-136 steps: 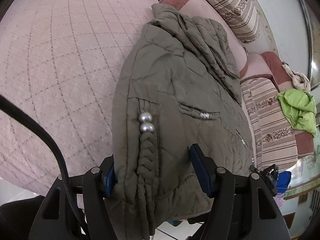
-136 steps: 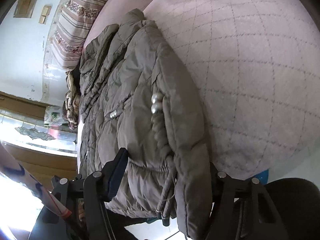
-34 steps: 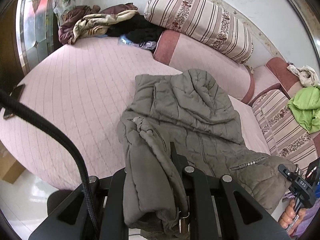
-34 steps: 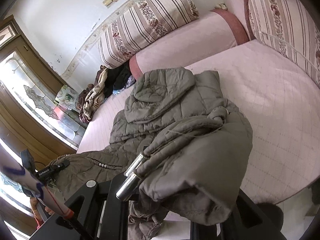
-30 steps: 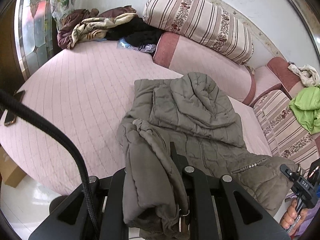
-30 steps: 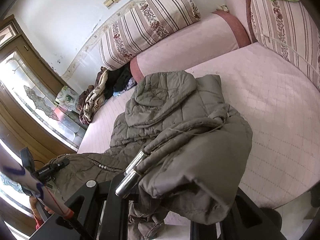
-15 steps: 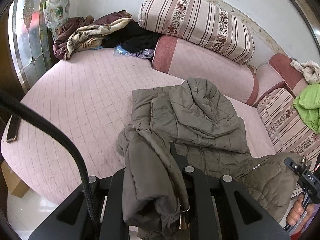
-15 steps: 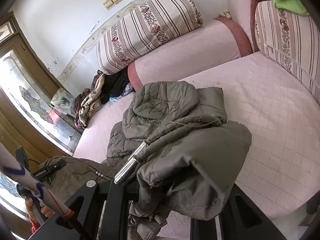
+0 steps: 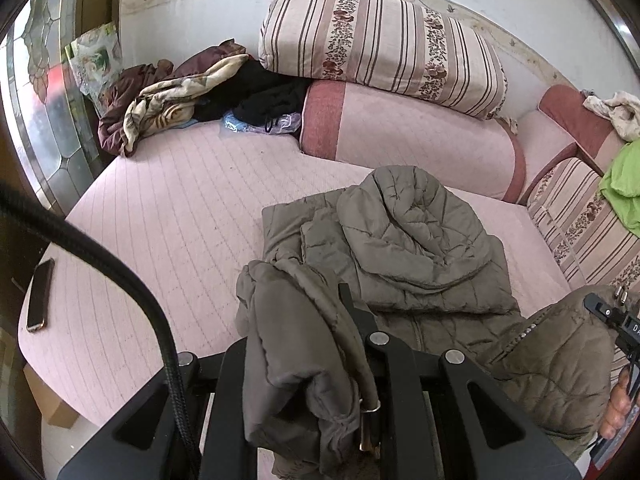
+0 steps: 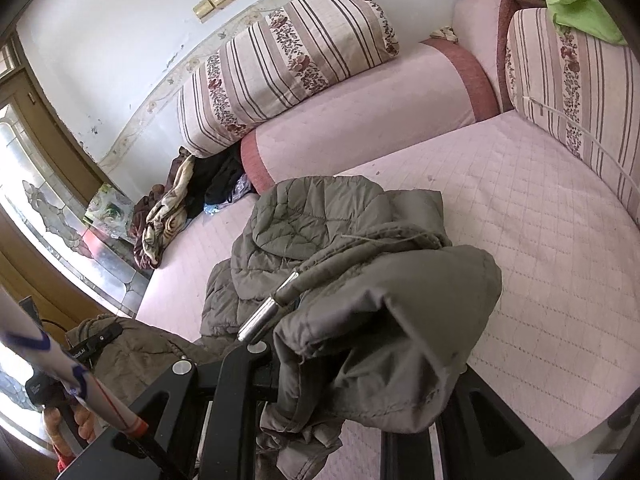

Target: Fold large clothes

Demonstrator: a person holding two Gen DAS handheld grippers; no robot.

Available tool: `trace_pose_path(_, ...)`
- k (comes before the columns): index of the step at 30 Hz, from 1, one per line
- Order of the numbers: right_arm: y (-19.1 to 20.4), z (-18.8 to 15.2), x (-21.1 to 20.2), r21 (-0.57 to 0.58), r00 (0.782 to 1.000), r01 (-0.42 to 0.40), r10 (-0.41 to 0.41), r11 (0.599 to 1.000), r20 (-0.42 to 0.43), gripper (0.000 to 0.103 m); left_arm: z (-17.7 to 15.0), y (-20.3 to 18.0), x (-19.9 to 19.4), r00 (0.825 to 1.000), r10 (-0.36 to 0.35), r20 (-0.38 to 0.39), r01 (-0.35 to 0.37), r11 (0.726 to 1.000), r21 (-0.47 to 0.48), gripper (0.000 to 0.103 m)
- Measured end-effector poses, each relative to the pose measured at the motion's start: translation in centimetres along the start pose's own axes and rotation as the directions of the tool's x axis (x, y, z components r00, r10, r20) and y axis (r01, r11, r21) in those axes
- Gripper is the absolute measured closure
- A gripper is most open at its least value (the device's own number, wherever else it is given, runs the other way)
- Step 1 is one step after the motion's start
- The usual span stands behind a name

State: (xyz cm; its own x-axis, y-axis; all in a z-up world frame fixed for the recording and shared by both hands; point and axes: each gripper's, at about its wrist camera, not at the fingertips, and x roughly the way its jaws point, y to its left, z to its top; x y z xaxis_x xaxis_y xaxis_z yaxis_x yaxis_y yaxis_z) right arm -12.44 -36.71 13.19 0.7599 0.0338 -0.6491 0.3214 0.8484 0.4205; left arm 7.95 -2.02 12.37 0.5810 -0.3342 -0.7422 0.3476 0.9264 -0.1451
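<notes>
Two grippers clamp hem corners: left gripper (image 9: 304, 344) closed on bunched fabric | right gripper (image 10: 352, 360) pinching a hem fold, metal cord tip (image 10: 266, 312) alongside | quilted olive jacket (image 9: 404, 248) on the pink stitched sofa cushion (image 9: 180, 216), long axis near-to-far, hood (image 9: 412, 220) at far end | striped bolster (image 9: 380, 44) beyond.

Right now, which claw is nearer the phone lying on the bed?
Left. The phone lies left of the left claw; the right claw grips the jacket farther right.
</notes>
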Motion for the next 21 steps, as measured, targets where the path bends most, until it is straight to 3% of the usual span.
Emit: trace_pose_path(21, 0.4, 4.3, 5.2, -0.009, 0.998, 0.062, -0.062, 0.998, 0.004, 0.082, 5.0, -0.8, 6.1, 0.998, 0.059, -0.021, -0.058, 0.997, 0.043, 0.086)
